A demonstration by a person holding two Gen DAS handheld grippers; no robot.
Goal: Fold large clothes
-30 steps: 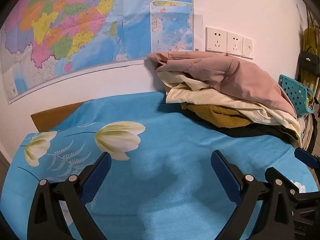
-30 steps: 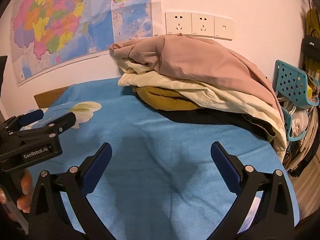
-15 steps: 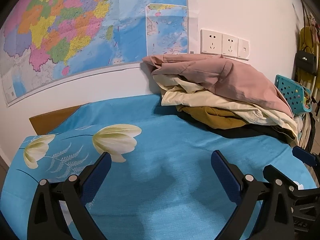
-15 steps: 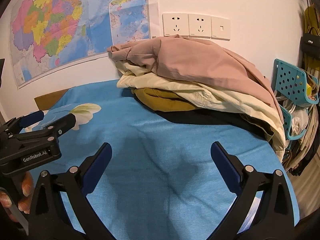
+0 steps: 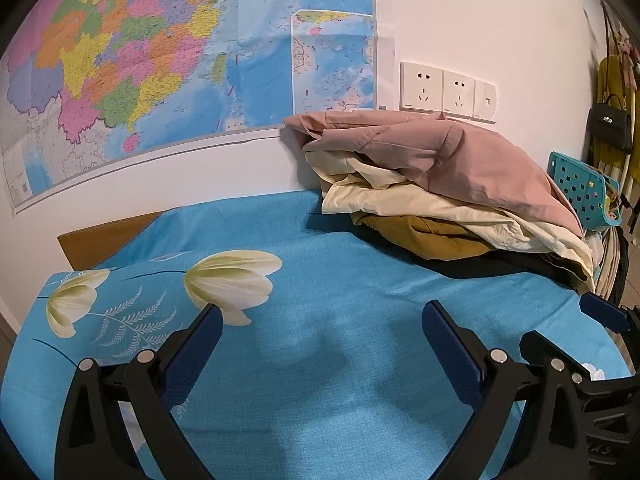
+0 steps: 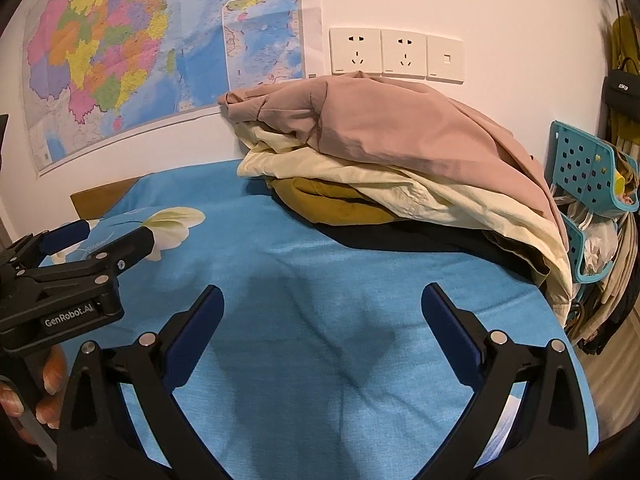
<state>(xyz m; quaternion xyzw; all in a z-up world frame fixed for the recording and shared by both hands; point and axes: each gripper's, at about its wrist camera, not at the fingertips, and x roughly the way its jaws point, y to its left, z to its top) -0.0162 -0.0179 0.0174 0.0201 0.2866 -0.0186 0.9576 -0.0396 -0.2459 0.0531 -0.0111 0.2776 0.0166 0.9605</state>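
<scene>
A heap of clothes lies at the back right of the bed against the wall: a pink garment (image 5: 440, 152) (image 6: 392, 124) on top, a cream one (image 5: 420, 204) (image 6: 360, 184) under it, a mustard one (image 5: 428, 236) (image 6: 340, 204) and a black one (image 6: 420, 240) at the bottom. My left gripper (image 5: 320, 332) is open and empty above the blue sheet, short of the heap; it also shows in the right wrist view (image 6: 96, 236). My right gripper (image 6: 320, 316) is open and empty, its tip visible in the left wrist view (image 5: 600, 316).
The bed has a blue sheet with white flower print (image 5: 232, 276) (image 6: 280, 320). A map (image 5: 160, 60) and wall sockets (image 6: 396, 54) are on the wall behind. A teal perforated basket (image 6: 588, 168) and hanging bags (image 5: 610, 120) stand at the right.
Both grippers have tilted up and drawn back slightly, so the heap sits lower and a little smaller in view. Both stay open and empty.
</scene>
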